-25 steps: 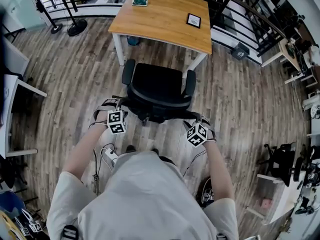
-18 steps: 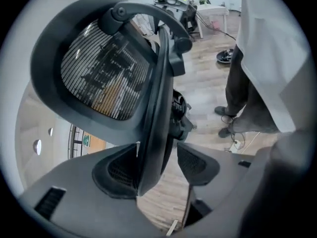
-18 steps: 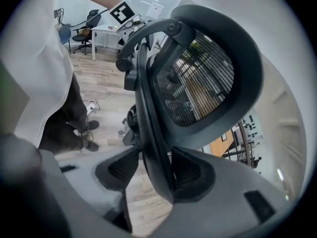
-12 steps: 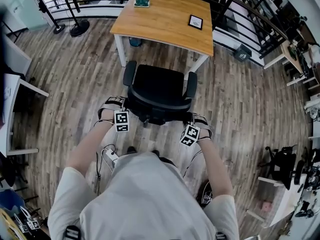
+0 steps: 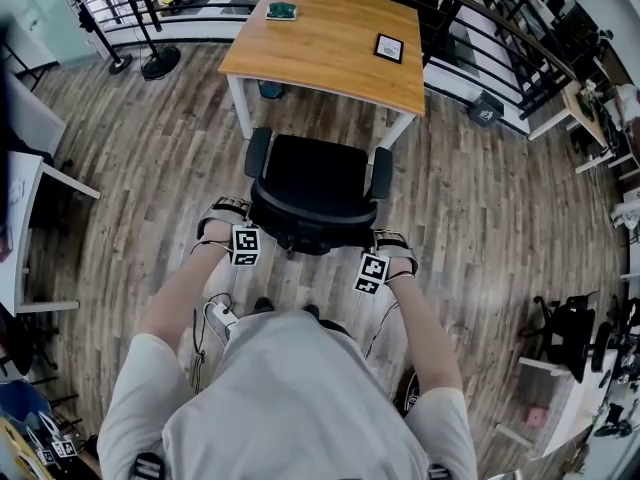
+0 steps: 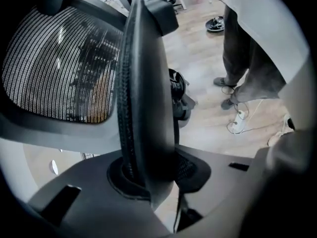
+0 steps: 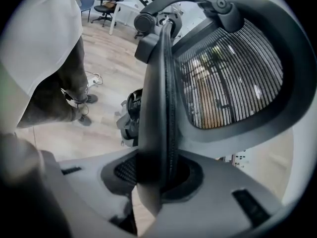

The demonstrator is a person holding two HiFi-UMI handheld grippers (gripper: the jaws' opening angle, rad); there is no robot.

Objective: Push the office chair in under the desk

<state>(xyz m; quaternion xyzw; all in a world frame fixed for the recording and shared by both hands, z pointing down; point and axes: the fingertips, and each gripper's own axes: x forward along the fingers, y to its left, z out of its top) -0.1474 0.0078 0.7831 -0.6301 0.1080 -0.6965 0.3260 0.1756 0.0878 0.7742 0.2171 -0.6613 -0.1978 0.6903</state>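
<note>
The left tool [image 6: 148, 180] has just been closing its jaws, and they now pinch the left rim of the chair's mesh back [image 6: 59, 68]. The black office chair [image 5: 318, 173] stands straight ahead of both tools on the wood floor [image 5: 150, 158]. Its seat faces the counter [image 5: 330, 38] just beyond and is not yet under it. The right tool [image 7: 151, 177] has likewise been closing, and its jaws clamp the back's right rim.
</note>
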